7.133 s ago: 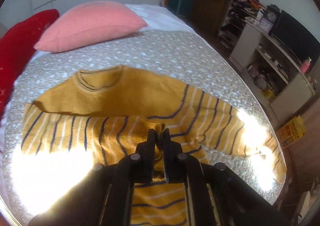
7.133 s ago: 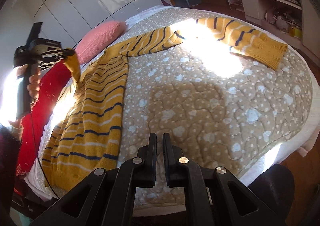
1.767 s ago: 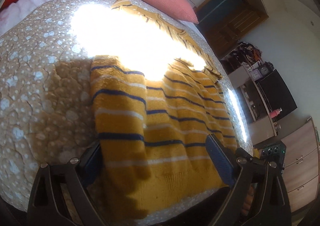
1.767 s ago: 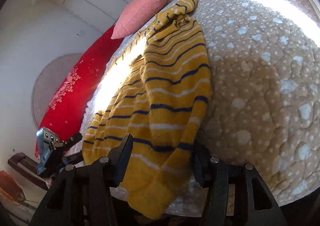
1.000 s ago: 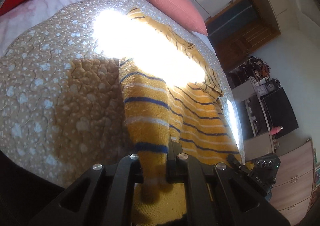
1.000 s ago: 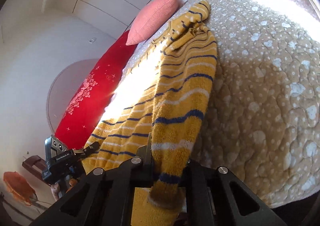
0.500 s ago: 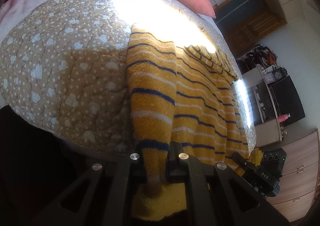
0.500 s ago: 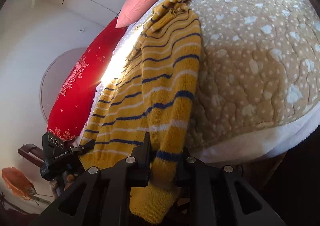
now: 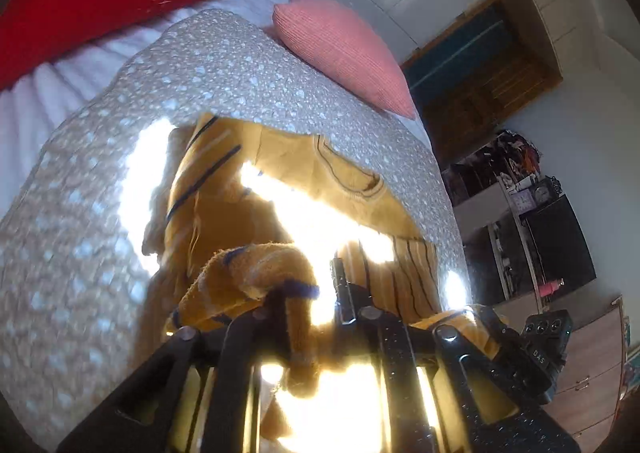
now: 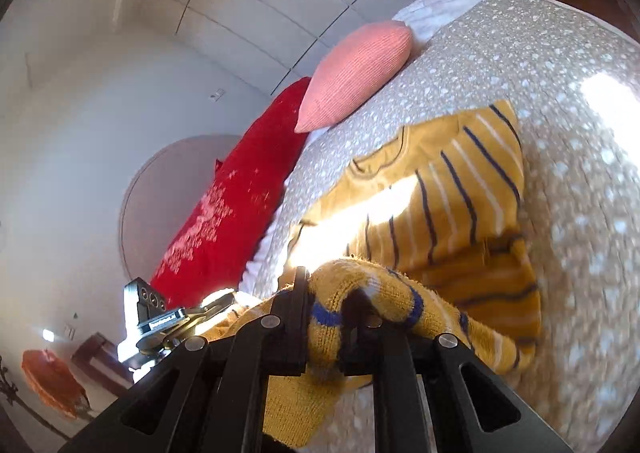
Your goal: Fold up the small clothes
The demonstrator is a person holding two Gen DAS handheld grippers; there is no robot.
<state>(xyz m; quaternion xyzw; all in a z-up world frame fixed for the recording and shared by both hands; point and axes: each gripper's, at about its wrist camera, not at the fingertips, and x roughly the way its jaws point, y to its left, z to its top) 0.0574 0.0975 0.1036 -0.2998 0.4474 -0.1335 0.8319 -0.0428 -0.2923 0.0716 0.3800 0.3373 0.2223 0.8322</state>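
Hem now carried up over yellow navy-striped sweater [image 10: 460,193], seemingly doubled.

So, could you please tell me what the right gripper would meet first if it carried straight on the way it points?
Probably the mustard-yellow striped knit sweater lying just ahead on the dotted beige quilt; the right gripper already pinches its hem. Depth is unclear.

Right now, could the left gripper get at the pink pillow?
Probably not yet. The left gripper is opening but has the sweater's hem between its jaws, and the pink pillow lies at the far end of the bed, past the folded sweater.
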